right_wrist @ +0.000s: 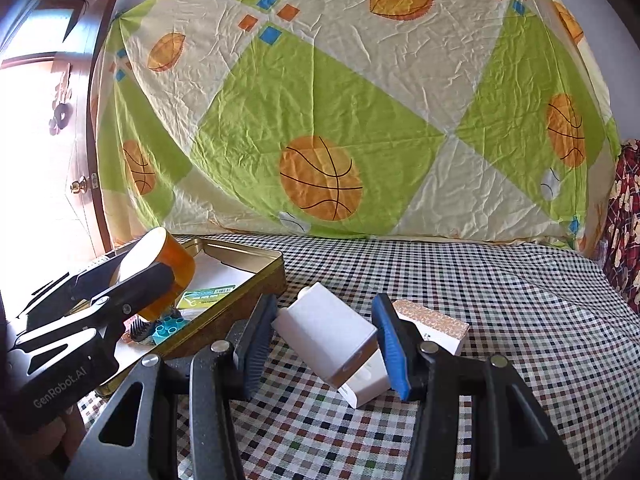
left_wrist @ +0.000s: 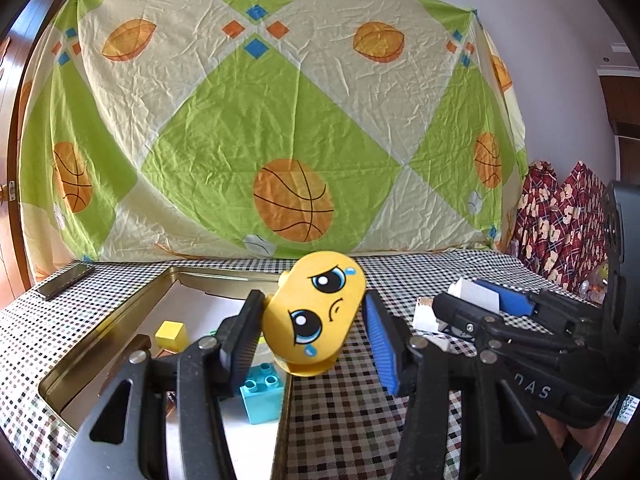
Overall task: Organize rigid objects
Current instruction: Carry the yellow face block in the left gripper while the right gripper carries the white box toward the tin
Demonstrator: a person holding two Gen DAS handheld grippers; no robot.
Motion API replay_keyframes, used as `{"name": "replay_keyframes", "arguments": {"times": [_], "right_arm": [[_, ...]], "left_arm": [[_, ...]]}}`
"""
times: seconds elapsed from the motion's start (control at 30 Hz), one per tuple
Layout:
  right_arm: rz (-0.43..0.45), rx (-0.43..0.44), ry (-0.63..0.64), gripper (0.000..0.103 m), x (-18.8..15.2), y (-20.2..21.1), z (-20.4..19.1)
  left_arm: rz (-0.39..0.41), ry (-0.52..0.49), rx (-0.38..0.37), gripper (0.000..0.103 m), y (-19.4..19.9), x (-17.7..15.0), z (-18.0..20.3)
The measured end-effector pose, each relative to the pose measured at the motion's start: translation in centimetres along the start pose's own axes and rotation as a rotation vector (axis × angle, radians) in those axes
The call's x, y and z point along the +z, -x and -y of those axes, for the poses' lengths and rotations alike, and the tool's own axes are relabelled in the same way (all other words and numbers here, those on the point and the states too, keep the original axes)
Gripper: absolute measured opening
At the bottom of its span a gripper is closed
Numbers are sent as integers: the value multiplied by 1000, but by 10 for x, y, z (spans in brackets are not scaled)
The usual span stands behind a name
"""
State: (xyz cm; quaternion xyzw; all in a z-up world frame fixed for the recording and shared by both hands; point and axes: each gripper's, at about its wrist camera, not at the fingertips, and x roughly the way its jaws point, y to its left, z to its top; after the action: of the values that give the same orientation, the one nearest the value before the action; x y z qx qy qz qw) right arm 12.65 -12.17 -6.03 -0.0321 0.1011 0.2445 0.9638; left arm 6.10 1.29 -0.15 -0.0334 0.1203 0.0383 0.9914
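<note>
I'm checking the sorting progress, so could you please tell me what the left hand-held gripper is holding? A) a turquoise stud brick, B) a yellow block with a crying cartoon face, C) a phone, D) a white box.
B: the left hand-held gripper is clamped on the yellow face block, held above the edge of the gold tin tray.

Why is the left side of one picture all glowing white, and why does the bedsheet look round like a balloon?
In the right wrist view, daylight by the wooden door washes that side out to pure white. In both views the fisheye lens bends straight edges, so the flat sheet bulges. In the left wrist view the light is even and the yellow face toy looks sharp.
</note>
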Motion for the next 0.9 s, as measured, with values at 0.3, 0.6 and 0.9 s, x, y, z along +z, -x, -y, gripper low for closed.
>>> {"name": "replay_keyframes", "arguments": {"times": [0.3, 0.6, 0.9], "right_arm": [[-9, 30, 20, 52, 1, -6, -19], [-17, 44, 31, 52, 1, -13, -34], [-27, 62, 54, 52, 2, -21, -53]], "left_arm": [[12, 17, 13, 50, 6, 1, -14], [30, 53, 16, 50, 15, 3, -28], [27, 80, 34, 50, 18, 2, -46]]}}
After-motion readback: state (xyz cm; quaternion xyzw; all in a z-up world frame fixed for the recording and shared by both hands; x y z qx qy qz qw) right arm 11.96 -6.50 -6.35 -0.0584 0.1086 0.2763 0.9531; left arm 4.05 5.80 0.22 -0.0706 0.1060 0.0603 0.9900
